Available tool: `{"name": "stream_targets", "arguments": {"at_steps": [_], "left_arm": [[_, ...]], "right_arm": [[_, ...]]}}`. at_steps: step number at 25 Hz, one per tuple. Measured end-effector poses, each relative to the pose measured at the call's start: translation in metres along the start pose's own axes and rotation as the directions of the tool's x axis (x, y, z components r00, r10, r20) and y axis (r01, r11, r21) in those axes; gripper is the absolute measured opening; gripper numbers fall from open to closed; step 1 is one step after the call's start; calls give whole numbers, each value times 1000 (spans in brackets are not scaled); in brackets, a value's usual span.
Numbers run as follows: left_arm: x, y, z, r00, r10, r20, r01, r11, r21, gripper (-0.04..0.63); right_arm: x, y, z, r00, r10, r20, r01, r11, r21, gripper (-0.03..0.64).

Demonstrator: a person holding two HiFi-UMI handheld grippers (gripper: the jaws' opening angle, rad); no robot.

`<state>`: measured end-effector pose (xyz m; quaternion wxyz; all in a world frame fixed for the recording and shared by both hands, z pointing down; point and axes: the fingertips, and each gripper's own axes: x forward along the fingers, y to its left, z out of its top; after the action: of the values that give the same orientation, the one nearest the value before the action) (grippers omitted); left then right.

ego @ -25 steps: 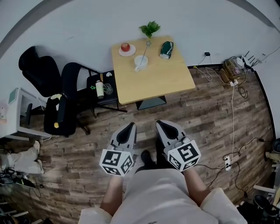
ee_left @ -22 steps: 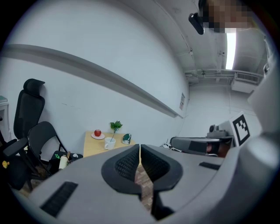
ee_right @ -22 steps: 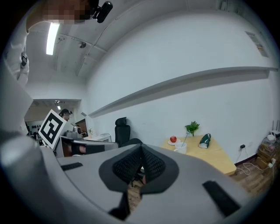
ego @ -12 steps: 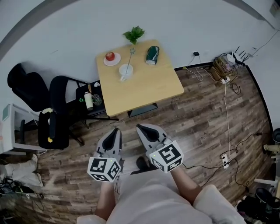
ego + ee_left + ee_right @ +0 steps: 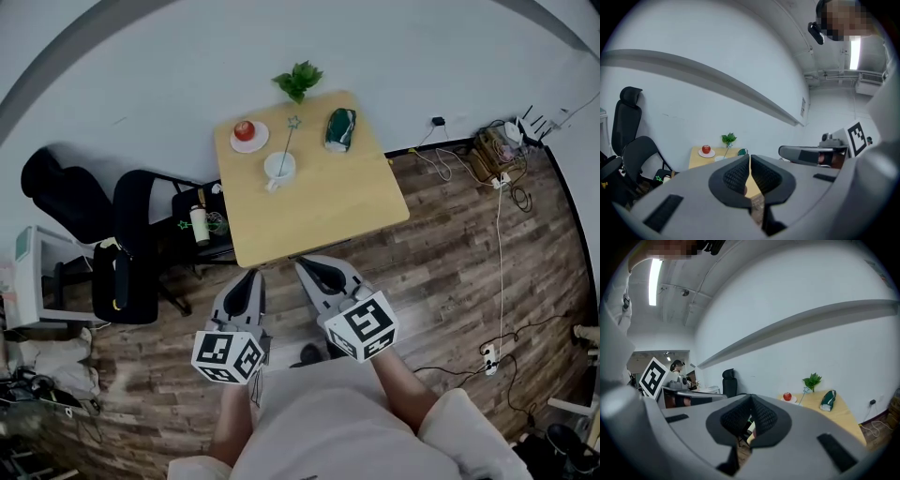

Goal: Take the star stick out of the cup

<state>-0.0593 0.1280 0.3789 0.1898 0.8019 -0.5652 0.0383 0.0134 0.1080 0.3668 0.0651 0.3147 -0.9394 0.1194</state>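
The star stick [image 5: 289,141] stands slanted in a white cup [image 5: 279,167] on the wooden table [image 5: 328,206], its star at the top. My two grippers hang low over the floor, well short of the table's near edge. Both the left gripper [image 5: 248,279] and the right gripper [image 5: 314,269] are shut with nothing in them. Beyond the closed left gripper [image 5: 750,158], the left gripper view has the cup [image 5: 719,159] far off. From the right gripper [image 5: 751,397], the star stick [image 5: 803,393] is small and distant.
On the table are an apple on a plate [image 5: 246,132], a small plant [image 5: 298,80] and a green pouch [image 5: 338,129]. Black office chairs [image 5: 131,253] and a seat with a bottle [image 5: 199,225] stand left of the table. Cables [image 5: 497,159] lie on the floor at right.
The table has come nearer and now lies just ahead of the grippers. Both grippers stay shut and keep their place in front of the person.
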Motion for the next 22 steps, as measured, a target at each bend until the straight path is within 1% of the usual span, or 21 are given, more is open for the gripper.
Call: {"name": "stream_targets", "arguments": {"at_steps": [9, 22], "left_arm": [[68, 9, 20, 999, 39, -3, -39, 999, -20, 15], [139, 17, 31, 995, 102, 0, -102, 994, -40, 15]], "right_arm": [[30, -66, 18, 999, 48, -11, -48, 999, -11, 0], [66, -134, 13, 991, 127, -52, -127, 992, 6, 0]]}}
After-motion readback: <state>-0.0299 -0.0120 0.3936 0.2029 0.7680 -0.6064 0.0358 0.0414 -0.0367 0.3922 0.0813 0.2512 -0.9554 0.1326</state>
